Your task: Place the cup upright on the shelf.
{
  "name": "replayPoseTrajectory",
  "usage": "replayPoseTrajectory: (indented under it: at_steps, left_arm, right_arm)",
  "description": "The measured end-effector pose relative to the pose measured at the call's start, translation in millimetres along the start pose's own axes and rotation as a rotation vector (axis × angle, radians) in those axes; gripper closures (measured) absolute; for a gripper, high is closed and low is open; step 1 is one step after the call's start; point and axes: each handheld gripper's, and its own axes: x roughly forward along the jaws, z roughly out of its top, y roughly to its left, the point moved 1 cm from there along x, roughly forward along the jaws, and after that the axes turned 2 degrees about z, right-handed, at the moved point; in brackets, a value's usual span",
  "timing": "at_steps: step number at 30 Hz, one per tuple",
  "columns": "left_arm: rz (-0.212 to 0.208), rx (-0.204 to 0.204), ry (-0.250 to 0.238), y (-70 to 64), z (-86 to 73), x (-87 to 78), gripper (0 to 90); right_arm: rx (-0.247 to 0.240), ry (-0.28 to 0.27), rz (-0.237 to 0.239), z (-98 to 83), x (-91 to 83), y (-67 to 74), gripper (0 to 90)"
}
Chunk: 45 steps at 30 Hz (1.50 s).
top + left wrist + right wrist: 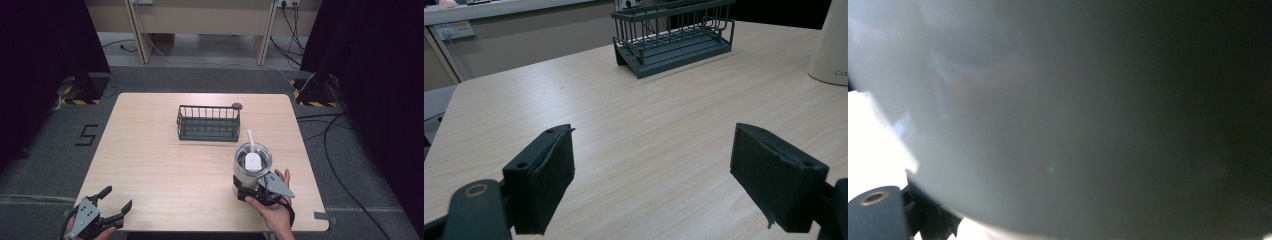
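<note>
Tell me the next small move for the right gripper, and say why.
Probably lift the pale tumbler with the white lid and straw straight up a little. The right gripper sits against its near side, and its body blocks the right gripper view, so a grasp seems made, though the jaws are hidden. The dark wire basket stands empty beyond it; the left gripper is open and idle.

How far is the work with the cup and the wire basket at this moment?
Done: right gripper is at the cup, apparently gripping it. In hand: the cup stands on the table, outside the basket. Left, probably: moving it there. Left gripper waits open.
</note>
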Motion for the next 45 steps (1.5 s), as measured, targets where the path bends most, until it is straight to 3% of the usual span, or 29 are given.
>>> replayPoseTrajectory:
  at_steps: [18,45]
  left_arm:
    - [0.005,-0.003,0.002,0.8,-0.5,0.7,17.2]
    - [0.007,-0.007,-0.001,1.5,-0.1,0.1,17.5]
  right_arm:
    - [-0.013,0.035,-0.004,9.5,4.5,1.8,10.2]
    - [-0.013,-0.02,-0.008,52.6,28.0,4.0,10.2]
